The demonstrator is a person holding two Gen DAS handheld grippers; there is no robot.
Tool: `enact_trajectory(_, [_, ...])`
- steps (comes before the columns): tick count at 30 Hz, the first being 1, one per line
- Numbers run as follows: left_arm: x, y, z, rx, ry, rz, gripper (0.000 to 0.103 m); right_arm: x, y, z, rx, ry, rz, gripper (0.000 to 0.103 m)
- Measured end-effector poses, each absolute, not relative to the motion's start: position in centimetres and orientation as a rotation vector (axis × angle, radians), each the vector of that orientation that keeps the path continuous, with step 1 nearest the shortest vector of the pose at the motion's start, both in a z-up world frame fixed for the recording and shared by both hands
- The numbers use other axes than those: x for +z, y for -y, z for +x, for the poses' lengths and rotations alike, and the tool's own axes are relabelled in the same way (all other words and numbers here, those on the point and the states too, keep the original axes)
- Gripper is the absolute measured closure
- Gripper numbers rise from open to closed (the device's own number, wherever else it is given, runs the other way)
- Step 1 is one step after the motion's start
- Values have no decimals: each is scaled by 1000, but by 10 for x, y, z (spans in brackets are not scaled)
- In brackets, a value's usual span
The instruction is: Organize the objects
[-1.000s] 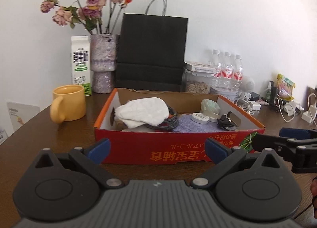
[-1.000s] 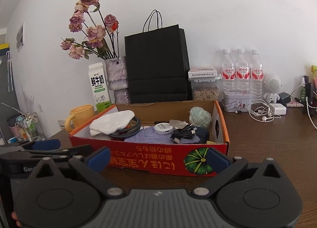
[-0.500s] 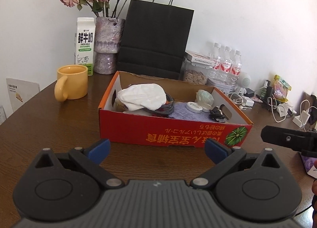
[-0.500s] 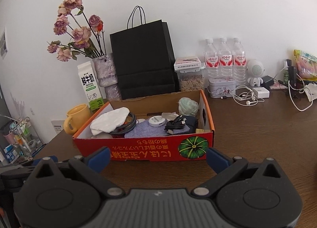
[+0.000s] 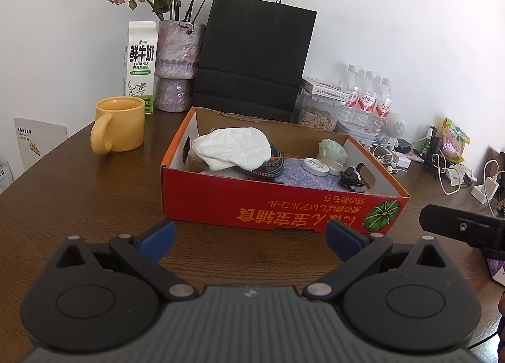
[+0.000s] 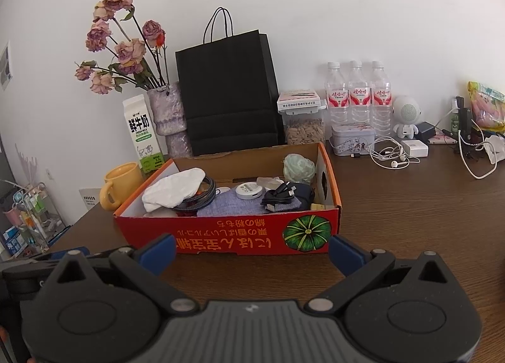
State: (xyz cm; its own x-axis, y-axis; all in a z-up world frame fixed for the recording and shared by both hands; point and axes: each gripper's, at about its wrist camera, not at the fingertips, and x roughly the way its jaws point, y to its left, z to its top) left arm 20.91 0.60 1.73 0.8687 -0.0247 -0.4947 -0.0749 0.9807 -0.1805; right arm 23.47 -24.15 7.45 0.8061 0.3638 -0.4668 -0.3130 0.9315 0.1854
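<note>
One red cardboard box (image 5: 281, 205) on the brown table (image 5: 79, 192), straight ahead of both claws and apart from them, open top toward the cameras. Inside: one white cloth (image 5: 233, 148) at the left end over one coiled braided cable (image 5: 268, 167), one round white case (image 6: 249, 190) mid-box, one black cable bundle (image 6: 279, 194), one pale green ball (image 6: 298, 167) at the right end. Left gripper (image 5: 251, 236) spread wide, empty. Right gripper (image 6: 251, 247) likewise spread, empty. Behind the box: one black paper bag (image 5: 255, 56), one yellow mug (image 5: 121, 124), one milk carton (image 5: 140, 63), three water bottles (image 6: 356, 94). Bare tabletop between fingertips and box front, more open wood right of the box.
</note>
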Motion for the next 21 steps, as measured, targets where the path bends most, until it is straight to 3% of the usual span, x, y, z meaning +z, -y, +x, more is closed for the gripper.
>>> enact_trajectory(21, [14, -5, 212, 24, -535, -204, 0, 73, 242, 236, 358, -523, 99, 0])
